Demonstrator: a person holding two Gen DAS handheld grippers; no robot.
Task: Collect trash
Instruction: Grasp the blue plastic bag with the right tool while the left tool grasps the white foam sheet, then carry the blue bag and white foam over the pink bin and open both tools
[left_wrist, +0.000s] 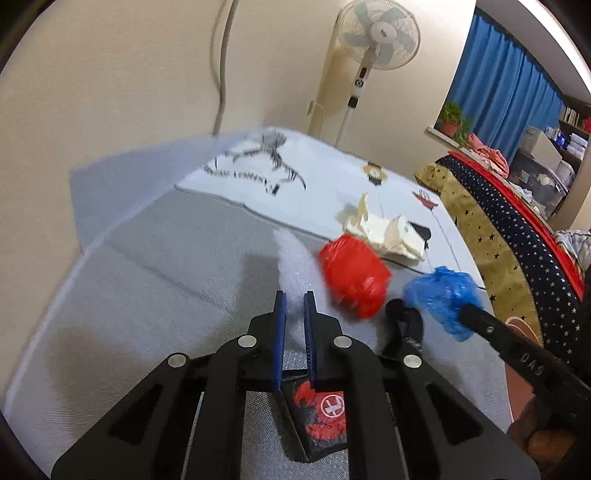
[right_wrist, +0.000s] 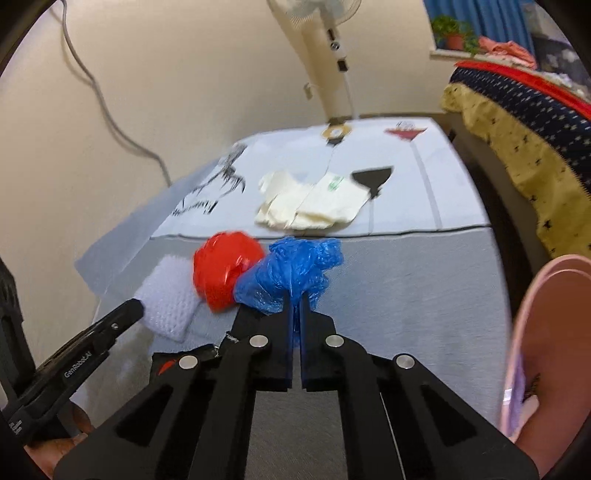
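Trash lies scattered on the grey-covered desk (right_wrist: 424, 295): a crumpled blue plastic bag (right_wrist: 291, 273) is pinched between the pressed-together fingers of the right tool (right_wrist: 297, 306), a red plastic wad (right_wrist: 225, 269) sits touching it just to that tool's left, and a white knitted piece (right_wrist: 170, 295) lies beyond the red one, at the tip of the left tool (left_wrist: 294, 302). The left tool's fingers stand nearly together with the white piece between them; whether they actually press on it I cannot tell through the blur. Ahead of both tools, well apart, lies a cream crumpled wrapper (right_wrist: 306, 203) on a printed white cloth (right_wrist: 369, 155). All of it looks light, soft and springy, likely to slip or unfold, so I would judge a deep bite into a bunched fold safer than a loose edge. The desk's edge falls away to the left of the left tool towards the wall; to the right of the right tool a starred fabric (right_wrist: 524, 122) and a pink object (right_wrist: 554, 332) crowd in, leaving open room mainly straight ahead.
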